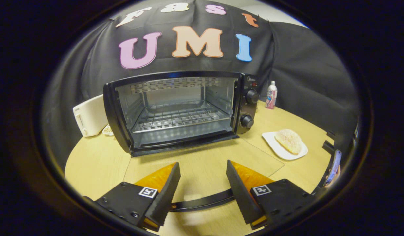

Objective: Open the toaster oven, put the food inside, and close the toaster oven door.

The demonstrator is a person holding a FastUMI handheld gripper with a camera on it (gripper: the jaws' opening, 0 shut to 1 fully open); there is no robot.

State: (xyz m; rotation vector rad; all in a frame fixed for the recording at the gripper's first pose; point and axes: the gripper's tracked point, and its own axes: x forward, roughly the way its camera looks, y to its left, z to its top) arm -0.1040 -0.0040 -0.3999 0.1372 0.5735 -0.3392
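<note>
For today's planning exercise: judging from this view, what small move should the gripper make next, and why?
Probably swing the gripper toward the bread on the white plate. The toaster oven door already lies open with its handle between the open, empty jaws, and the rack looks bare.

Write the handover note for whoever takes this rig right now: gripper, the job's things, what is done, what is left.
Gripper: open, holding nothing, its fingers above the lowered glass door, whose handle lies between them.
Toaster oven: open, wire rack bare.
Food: on the white plate, on the table to the oven's right.
Done: door opened.
Left: pick up the food, place it on the rack, close the door.
</note>
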